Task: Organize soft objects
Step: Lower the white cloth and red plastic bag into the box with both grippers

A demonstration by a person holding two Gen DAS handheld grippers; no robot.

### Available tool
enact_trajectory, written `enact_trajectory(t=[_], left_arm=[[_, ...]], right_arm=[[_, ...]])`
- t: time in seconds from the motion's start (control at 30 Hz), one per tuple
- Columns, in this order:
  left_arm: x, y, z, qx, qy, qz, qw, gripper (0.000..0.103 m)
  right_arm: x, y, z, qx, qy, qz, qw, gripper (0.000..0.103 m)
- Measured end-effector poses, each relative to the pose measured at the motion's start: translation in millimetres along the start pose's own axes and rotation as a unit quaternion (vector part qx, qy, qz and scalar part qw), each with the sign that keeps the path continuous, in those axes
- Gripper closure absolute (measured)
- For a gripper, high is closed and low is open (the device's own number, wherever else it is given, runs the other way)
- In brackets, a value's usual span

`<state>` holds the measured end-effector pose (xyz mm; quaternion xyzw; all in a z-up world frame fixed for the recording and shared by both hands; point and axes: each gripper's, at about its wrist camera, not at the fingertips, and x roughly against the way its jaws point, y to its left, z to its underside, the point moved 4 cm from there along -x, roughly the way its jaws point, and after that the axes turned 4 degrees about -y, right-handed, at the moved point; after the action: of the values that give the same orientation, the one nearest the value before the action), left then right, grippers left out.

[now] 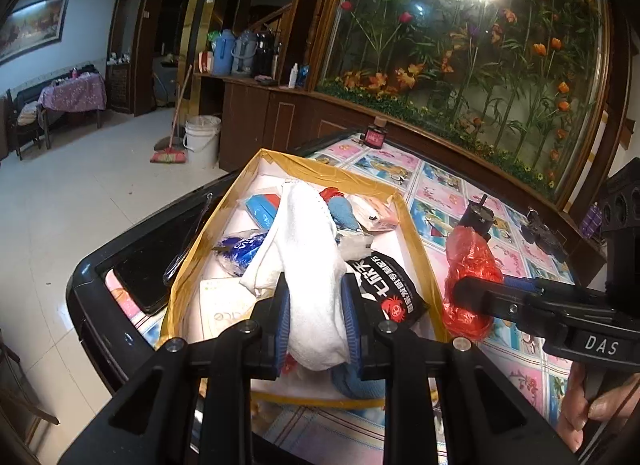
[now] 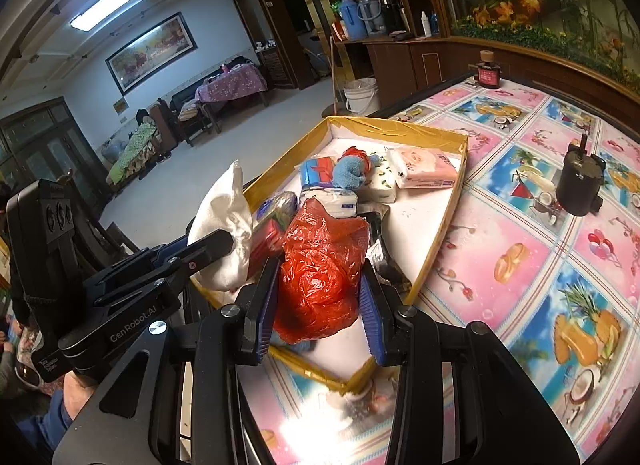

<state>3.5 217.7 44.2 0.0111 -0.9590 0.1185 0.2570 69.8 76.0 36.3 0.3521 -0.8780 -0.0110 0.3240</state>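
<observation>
My left gripper [image 1: 316, 317] is shut on a white cloth [image 1: 308, 265] and holds it above the gold-rimmed shallow box [image 1: 424, 249]. It also shows in the right wrist view [image 2: 224, 245], with the white cloth [image 2: 224, 221] at the box's left rim. My right gripper [image 2: 320, 297] is shut on a crumpled red plastic bag [image 2: 320, 269] over the box's near end [image 2: 440, 241]. In the left wrist view the right gripper [image 1: 460, 289] holds the red bag [image 1: 472, 261] just right of the box. Inside the box lie tissue packs [image 2: 424, 169], a blue soft toy [image 2: 352, 173] and a black packet [image 1: 384, 285].
The box sits on a table with a pink and blue picture cloth [image 2: 560, 265]. A black motor-like object [image 2: 576, 181] and a small dark bottle [image 2: 489, 71] stand on it. A white bucket [image 1: 202, 137] and broom stand on the floor beyond the table's left edge.
</observation>
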Motion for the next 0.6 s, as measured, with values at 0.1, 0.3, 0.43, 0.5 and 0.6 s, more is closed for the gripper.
enact_trajectory(t=[0.1, 0.3, 0.43, 0.5, 0.6], left_arm=[[-13.5, 9.4, -9.9, 0.01, 0.022, 0.014, 0.9996, 0.08], [-40.4, 25.1, -25.0, 0.012, 0.057, 0.015, 0.9982, 0.08], [-58.9, 28.3, -29.8, 0.009, 0.083, 0.019, 0.9963, 0.08], [-65.2, 28.5, -32.2, 0.002, 0.09, 0.017, 0.9958, 0.08], [-76.3, 27.3, -36.6, -0.003, 0.103, 0.017, 0.9946, 0.08]], right_arm=[[-13.9, -4.6, -10.4, -0.005, 0.008, 0.005, 1.0, 0.065], [-45.5, -13.4, -29.7, -0.013, 0.023, 0.023, 0.999, 0.065], [-65.4, -21.3, -39.7, -0.022, 0.032, 0.032, 0.999, 0.065], [-74.4, -27.4, -46.8, -0.028, 0.035, 0.04, 0.998, 0.065], [-86.0, -37.1, -56.2, -0.04, 0.038, 0.046, 0.997, 0.065]])
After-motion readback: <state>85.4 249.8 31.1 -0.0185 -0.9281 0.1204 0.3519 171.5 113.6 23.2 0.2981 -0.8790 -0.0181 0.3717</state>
